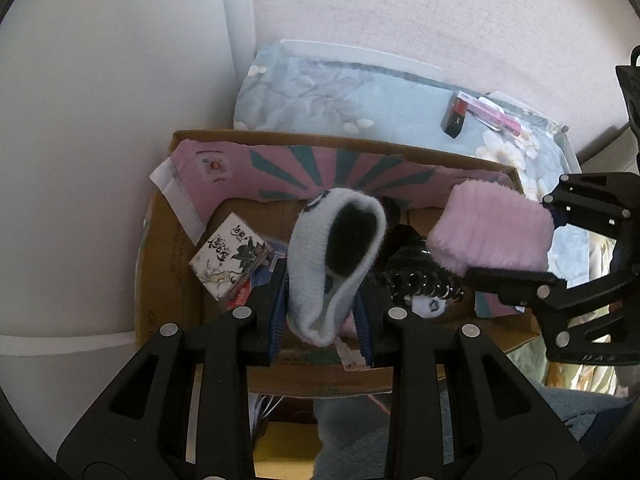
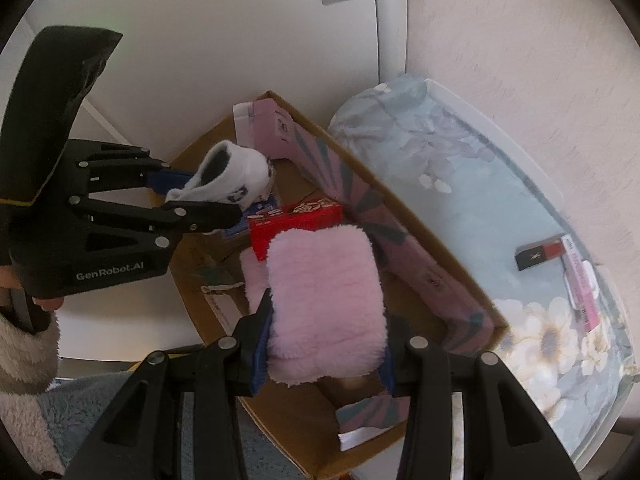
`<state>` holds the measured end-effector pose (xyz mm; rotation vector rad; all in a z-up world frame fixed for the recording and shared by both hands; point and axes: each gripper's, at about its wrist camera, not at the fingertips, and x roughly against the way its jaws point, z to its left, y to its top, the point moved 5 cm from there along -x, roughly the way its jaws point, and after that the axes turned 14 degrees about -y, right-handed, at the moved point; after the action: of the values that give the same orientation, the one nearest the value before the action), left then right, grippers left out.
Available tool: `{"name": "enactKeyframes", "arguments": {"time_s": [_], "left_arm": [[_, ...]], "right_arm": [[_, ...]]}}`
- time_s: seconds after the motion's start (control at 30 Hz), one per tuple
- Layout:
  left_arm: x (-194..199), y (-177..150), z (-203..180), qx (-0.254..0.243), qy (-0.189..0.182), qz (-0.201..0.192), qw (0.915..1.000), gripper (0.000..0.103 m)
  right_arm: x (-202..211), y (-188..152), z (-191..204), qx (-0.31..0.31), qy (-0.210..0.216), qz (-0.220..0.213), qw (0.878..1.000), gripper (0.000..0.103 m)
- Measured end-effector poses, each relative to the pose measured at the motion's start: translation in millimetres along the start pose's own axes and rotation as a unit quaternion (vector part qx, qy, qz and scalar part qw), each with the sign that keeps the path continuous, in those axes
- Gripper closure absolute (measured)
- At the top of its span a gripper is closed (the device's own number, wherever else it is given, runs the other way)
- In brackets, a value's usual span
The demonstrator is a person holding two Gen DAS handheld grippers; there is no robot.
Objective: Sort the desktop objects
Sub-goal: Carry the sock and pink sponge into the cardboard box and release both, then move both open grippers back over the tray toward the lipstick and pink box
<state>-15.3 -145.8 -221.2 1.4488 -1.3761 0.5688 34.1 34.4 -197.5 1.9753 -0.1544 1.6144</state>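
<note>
My left gripper (image 1: 324, 300) is shut on a white sock (image 1: 336, 256) and holds it over the open cardboard box (image 1: 168, 248); it also shows in the right wrist view (image 2: 208, 200) with the sock (image 2: 236, 176). My right gripper (image 2: 324, 344) is shut on a fluffy pink sock (image 2: 326, 304) above the same box (image 2: 400, 208); in the left wrist view it (image 1: 516, 248) holds the pink sock (image 1: 492, 228) at the box's right side.
The box holds a white illustrated packet (image 1: 230, 258), a red box (image 2: 296, 220), a black coiled item (image 1: 420, 276) and a pink-teal liner (image 1: 320, 168). On the floral tablecloth (image 1: 340, 92) beyond lie a black-red small box (image 1: 454, 116) and a pink packet (image 1: 496, 114). White wall stands to the left.
</note>
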Motion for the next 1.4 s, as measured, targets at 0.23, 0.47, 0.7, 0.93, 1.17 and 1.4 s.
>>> {"name": "enactKeyframes", "arguments": {"time_s": [0.23,0.47,0.7,0.93,1.17,1.4], "left_arm": [[-7.6,2.1,3.4,-0.001,-0.007,0.007,0.9999,0.076],[2.3,12.7,-7.5,-0.036,0.020,-0.018,0.9990,0.000],[15.2,23.4,-19.9,-0.057,0.022,-0.028,0.9977,0.000],[12.9,28.4,-43.8,-0.092,0.024,-0.022,0.9952,0.000],[6.6,36.5,-73.1,-0.129,0.024,-0.017,0.9912,0.000],[4.6,43.6,-96.1,-0.157,0.029,-0.021,0.9870,0.000]], "right_arm": [[-12.8,-1.2,8.1,0.007,-0.004,0.014,1.000,0.060],[-16.0,-2.9,2.7,-0.014,-0.009,0.012,1.000,0.046],[-1.4,-19.8,-17.7,-0.068,-0.002,-0.002,0.998,0.046],[9.1,-28.9,-28.7,-0.079,-0.015,-0.014,0.997,0.046],[25.2,-39.7,-52.6,-0.108,-0.025,-0.035,0.993,0.046],[48.8,-71.2,-107.3,-0.153,-0.059,-0.052,0.985,0.046]]}}
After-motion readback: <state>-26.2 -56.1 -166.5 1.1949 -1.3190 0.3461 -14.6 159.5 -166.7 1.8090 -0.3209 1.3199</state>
